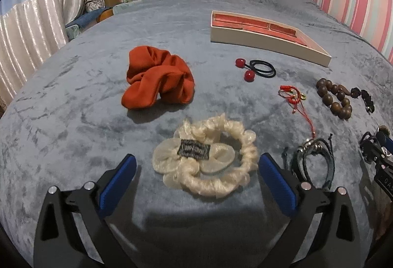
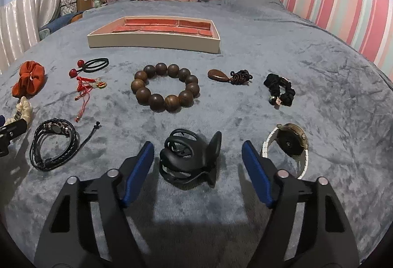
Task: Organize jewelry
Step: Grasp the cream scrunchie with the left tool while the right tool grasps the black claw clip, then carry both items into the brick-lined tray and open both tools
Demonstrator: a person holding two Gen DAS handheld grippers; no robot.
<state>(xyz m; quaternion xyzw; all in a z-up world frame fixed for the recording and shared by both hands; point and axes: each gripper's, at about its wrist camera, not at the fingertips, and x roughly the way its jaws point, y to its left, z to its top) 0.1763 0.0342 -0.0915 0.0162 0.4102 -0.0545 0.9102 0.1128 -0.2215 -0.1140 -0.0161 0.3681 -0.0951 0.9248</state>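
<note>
Cream scrunchie (image 1: 205, 157) between wide-open, empty left gripper (image 1: 196, 177) | black hair claw (image 2: 190, 160) between wide-open, empty right gripper (image 2: 197, 169) | tray (image 2: 152, 43) far

From my remote station, both fisheye views read dim and bluish, lit from above and behind the cameras — each rig throws a broad dark shadow across the grey blanket (image 1: 73, 101) at bottom centre. Black vignetting rounds every corner, and straight lines bow near the edges. Focus holds mid-frame; the curtain (image 1: 29, 27) at upper left shows soft sheen — no harsh glare.
</note>
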